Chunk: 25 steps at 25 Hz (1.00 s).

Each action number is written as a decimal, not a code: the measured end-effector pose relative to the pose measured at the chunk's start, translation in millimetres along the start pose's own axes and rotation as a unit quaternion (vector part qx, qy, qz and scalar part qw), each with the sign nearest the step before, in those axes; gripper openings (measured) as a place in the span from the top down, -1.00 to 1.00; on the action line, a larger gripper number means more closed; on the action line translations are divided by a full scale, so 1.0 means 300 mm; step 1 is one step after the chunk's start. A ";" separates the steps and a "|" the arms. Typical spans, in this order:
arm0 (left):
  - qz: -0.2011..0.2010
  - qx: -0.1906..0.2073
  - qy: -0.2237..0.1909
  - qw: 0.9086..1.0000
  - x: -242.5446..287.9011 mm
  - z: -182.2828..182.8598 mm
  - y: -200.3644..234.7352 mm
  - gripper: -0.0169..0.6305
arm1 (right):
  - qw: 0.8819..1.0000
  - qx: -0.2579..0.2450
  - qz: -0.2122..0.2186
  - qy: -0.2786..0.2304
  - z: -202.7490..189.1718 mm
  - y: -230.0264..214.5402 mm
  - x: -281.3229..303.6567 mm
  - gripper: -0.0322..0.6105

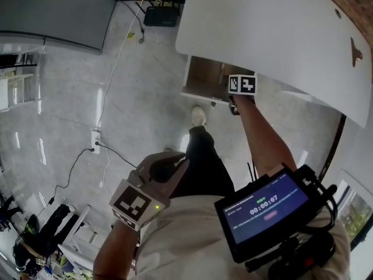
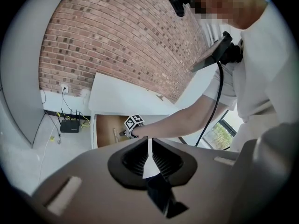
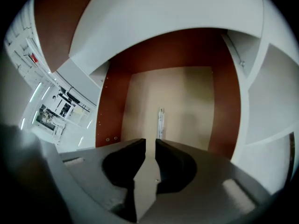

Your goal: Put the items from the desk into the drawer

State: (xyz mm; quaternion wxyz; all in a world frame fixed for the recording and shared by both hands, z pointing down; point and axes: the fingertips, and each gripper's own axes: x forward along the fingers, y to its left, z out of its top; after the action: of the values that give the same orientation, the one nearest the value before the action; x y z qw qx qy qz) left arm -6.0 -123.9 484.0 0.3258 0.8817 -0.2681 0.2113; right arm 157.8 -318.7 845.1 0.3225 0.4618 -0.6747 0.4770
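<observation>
One slim stick [image 3: 160, 122] in open drawer [image 3: 187, 101], right gripper [image 3: 150, 148] facing it — jaws slightly parted, left gripper [image 2: 149, 146] pressed together, empty

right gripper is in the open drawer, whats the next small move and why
Probably draw the right gripper back out of the drawer: its fingers stand slightly apart with nothing between them, and a slim item lies on the drawer floor just ahead. A small brown item sits on the white desk, so that looks like the next pickup.
</observation>
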 end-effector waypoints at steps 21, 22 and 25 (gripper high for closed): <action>-0.021 0.058 -0.039 0.997 -0.191 0.241 -0.050 0.92 | 0.983 -0.184 0.019 -0.017 -0.099 0.398 -0.673 0.89; -0.028 0.063 -0.037 0.997 -0.215 0.234 -0.056 0.92 | 0.982 -0.186 0.023 -0.023 -0.117 0.435 -0.711 0.89; -0.046 0.078 -0.039 0.995 -0.295 0.204 -0.079 0.92 | 0.980 -0.195 0.029 -0.039 -0.177 0.550 -0.814 0.89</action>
State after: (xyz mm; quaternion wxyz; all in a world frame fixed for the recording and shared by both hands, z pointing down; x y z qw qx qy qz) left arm -47.2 -121.0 382.0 0.2551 0.9231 -0.2229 0.1822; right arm 93.0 -172.1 592.0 0.3658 0.3889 -0.7799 0.3267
